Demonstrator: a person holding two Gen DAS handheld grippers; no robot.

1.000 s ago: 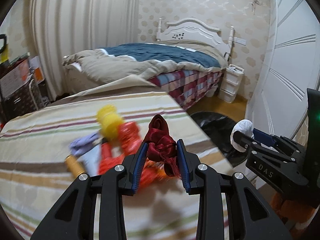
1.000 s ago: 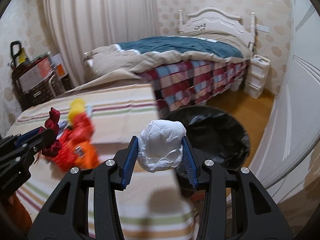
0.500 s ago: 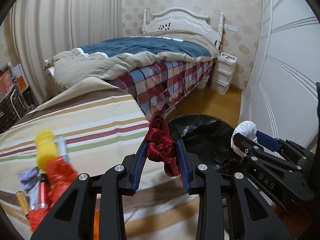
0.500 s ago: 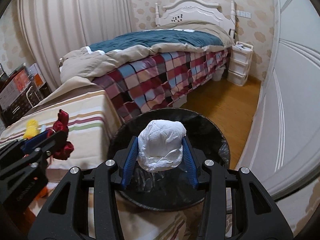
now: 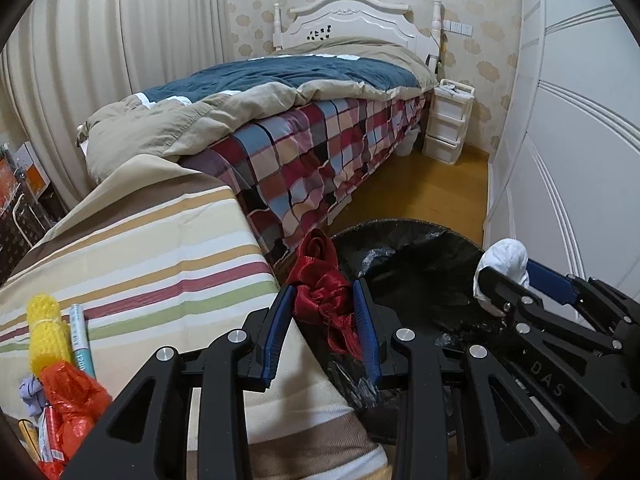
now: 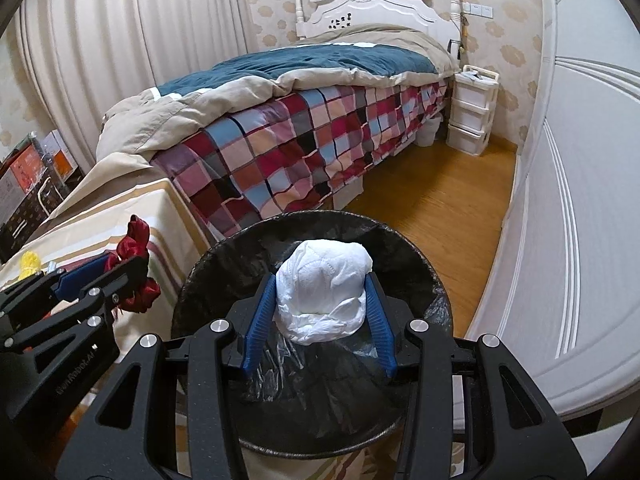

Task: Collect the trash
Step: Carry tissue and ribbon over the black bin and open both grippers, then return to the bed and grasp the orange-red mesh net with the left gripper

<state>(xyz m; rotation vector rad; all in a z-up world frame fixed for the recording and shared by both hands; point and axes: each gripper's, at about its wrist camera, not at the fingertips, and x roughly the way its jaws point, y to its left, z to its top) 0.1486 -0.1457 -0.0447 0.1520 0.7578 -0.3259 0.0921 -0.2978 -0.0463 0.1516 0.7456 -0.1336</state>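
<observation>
Two grippers show, each clamped on one piece of trash. The left gripper (image 5: 324, 320) pinches a crumpled red ribbon (image 5: 322, 280) between its blue pads, with frayed threads hanging below the jaws. It hangs just past the right edge of the striped tablecloth (image 5: 160, 248), at the near left rim of the bin. The right gripper (image 6: 320, 312) squeezes a white wad of paper (image 6: 324, 292) directly above the open mouth of the bin.

There is one bin (image 6: 404, 252), round and lined with a black bag; some clear plastic film lies inside it under the white wad. It stands on the floor just beside the table edge.

On the table, at the lower left of the left wrist view, a small heap is left: one yellow net bundle (image 5: 44, 328), one pale teal tube (image 5: 82, 336), one orange plastic bag (image 5: 74, 400) and one small lilac scrap (image 5: 30, 388). More may lie under the bag; I cannot tell.

One bed (image 5: 300, 92) with a checked cover runs along the far side, its foot end touching the table. One white drawer unit (image 5: 446, 120) stands by the headboard. Bare wooden floor (image 6: 440, 200) lies between the bed and the white wardrobe doors (image 6: 580, 200), giving free room beyond the bin and to its right.
</observation>
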